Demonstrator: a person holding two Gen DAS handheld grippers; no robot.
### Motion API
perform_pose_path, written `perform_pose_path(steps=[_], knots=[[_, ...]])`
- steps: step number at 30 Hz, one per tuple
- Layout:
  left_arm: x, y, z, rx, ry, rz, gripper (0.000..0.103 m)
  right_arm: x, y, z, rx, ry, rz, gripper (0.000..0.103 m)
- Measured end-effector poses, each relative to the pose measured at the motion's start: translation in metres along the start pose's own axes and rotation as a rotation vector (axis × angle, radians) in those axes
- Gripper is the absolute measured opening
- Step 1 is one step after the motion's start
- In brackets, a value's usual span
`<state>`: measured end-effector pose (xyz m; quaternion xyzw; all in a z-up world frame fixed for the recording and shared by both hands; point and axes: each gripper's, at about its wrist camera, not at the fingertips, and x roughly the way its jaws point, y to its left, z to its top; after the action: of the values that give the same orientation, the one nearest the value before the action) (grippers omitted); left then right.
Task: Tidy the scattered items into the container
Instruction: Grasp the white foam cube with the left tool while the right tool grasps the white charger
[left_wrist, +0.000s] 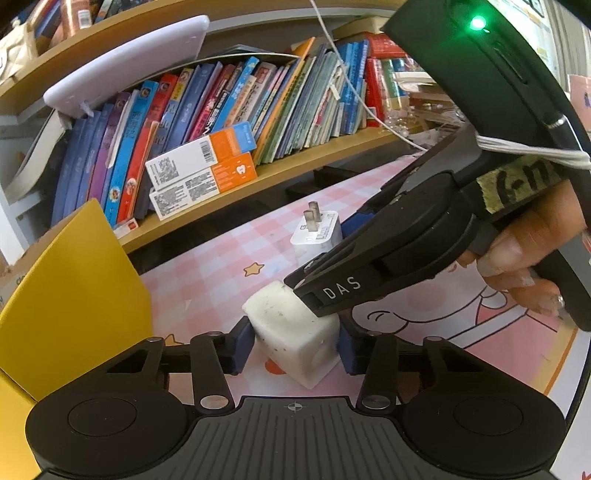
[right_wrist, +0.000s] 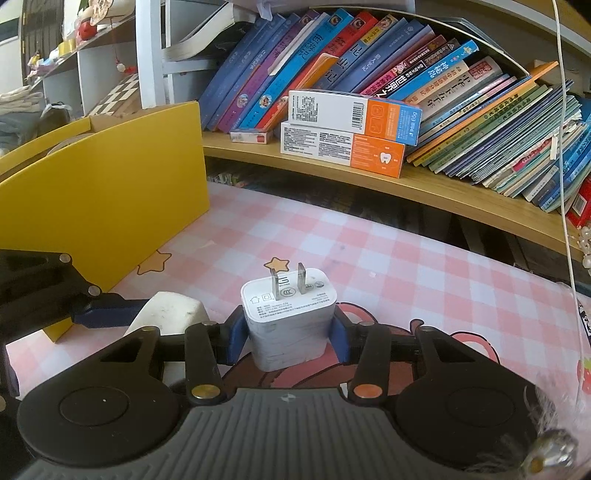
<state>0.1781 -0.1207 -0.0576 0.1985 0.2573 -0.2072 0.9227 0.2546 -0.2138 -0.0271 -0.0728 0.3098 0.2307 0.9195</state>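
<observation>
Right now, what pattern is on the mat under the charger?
Pink and white checks with yellow stars on the mat, clearest in the right wrist view.

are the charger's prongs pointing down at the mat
No, in the right wrist view the white charger stands between the right gripper jaws with its two metal prongs pointing up.

Two close wrist views, shared mat

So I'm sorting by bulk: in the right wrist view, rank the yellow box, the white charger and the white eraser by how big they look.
1. yellow box
2. charger
3. eraser, though partly hidden behind the claw, so unsure.
</observation>
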Motion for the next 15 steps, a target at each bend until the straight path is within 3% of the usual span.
perform_pose_path(steps=[15], knots=[[-0.014,-0.001,-0.001,0.014,-0.035,-0.017,0.035,-0.022,-0.006,-0.004,0.032,-0.020,-0.045,0.043]])
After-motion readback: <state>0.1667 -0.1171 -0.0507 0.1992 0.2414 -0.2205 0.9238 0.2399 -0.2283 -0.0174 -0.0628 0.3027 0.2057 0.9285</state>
